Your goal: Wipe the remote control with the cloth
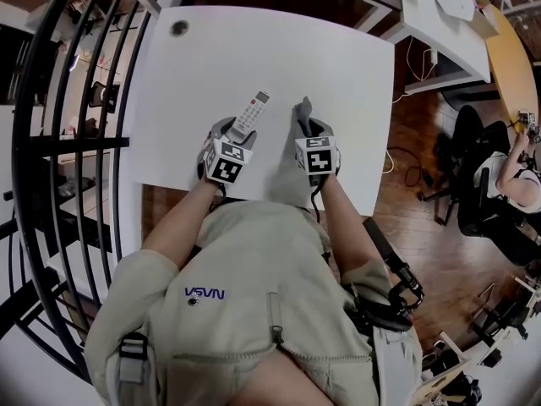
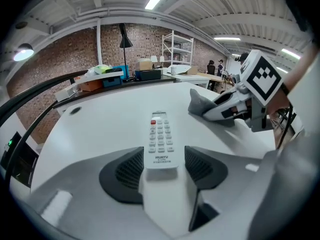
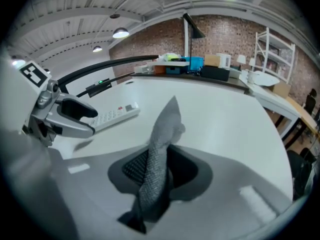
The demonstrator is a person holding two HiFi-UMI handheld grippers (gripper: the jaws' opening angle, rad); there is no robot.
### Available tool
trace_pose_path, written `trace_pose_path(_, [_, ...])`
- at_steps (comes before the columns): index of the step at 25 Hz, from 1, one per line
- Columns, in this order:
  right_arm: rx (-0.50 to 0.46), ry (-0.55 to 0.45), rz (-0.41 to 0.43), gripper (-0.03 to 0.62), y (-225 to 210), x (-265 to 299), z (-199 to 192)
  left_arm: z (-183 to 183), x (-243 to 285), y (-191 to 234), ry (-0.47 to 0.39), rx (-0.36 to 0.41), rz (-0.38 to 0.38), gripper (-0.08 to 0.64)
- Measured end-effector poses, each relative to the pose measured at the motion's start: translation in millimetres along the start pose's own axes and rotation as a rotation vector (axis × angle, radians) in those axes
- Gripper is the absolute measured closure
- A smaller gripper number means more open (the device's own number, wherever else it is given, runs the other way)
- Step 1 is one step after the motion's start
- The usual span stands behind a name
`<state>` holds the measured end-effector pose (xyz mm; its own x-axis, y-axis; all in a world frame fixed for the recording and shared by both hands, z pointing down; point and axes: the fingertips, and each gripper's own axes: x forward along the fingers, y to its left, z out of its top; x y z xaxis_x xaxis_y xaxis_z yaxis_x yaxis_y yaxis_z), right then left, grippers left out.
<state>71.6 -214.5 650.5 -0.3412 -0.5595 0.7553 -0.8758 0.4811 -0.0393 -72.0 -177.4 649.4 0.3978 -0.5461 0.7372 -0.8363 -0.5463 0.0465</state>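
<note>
The remote point(image 1: 250, 113) lies on the white desk point(image 1: 338, 57), close to the near edge and about midway along it. Its button face is up and its far end is angled toward the far right corner. Its near end sits between the jaws of the left gripper point(image 1: 237, 135). From that gripper's own view the jaws are loose around it: one pad is against the remote's edge, and a thin strip of gap shows at the pad on the cloth's side.

Just beside it, toward the desk's right edge, the grey cloth point(image 1: 303, 112) runs out from the right gripper point(image 1: 308, 129). Its pointed tip is further onto the desk than the gripper. In the right gripper view the cloth point(image 3: 160, 154) passes between the pads, which stand apart. It lies against one pad with a dark gap on the other side, so it is not pinched. Cloth and remote are near each other but apart.

The rest of the desk is bare except for a round cable hole point(image 1: 179, 28) near the far left corner. A black railing point(image 1: 68, 142) runs along the left edge. Beyond the right edge a person point(image 1: 516, 172) sits in a chair at another table, on the wooden floor point(image 1: 423, 218).
</note>
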Motion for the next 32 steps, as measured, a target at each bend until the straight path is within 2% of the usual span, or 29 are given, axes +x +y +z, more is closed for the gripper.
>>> trace_pose_path(2, [-0.002, 0.0, -0.005, 0.498, 1.9, 1.6, -0.4, 0.0, -5.5, 2.1, -0.011, -0.01, -0.005, 0.274])
trace_pose_path(3, [-0.001, 0.0, 0.0, 0.472, 3.9, 1.0, 0.1, 0.8, -9.1, 3.1, -0.019, -0.014, -0.006, 0.272])
trace_pose_path(4, [0.001, -0.001, 0.007, 0.415, 6.2, -1.1, 0.7, 2.8, -13.4, 3.4, -0.031, -0.017, -0.007, 0.267])
trace_pose_path(6, [0.008, -0.025, 0.005, 0.377, 8.6, -11.4, 4.0, 9.1, -22.4, 3.6, -0.07, -0.028, -0.008, 0.265])
trace_pose_path(9, [0.033, -0.117, -0.051, 0.368, 5.8, -40.6, 19.1, 26.1, -40.4, 6.4, -0.13, -0.035, -0.003, 0.265])
trace_pose_path(12, [0.103, -0.26, -0.121, 0.368, 3.1, -81.7, 42.2, 46.5, -62.2, 9.4, -0.206, -0.03, 0.019, 0.284])
trace_pose_path(17, [0.156, -0.474, -0.223, 0.435, 5.3, -159.6, 81.1, 90.4, -104.4, 3.7, -0.392, -0.027, 0.023, 0.344])
trace_pose_path(19, [0.165, -0.535, -0.259, 0.474, 9.2, -185.6, 92.1, 102.4, -120.4, -0.7, -0.448, -0.007, 0.01, 0.353])
trace_pose_path(22, [0.151, -0.613, -0.288, 0.496, 18.0, -217.1, 104.6, 117.3, -139.7, -9.4, -0.508, 0.035, 0.001, 0.356])
trace_pose_path(27, [0.121, -0.687, -0.286, 0.539, 32.3, -250.5, 104.4, 126.7, -173.3, -35.6, -0.592, 0.023, 0.001, 0.356])
trace_pose_path(32, [0.071, -0.74, -0.227, 0.548, 46.3, -285.6, 84.6, 118.5, -198.2, -81.6, -0.614, 0.036, 0.029, 0.36])
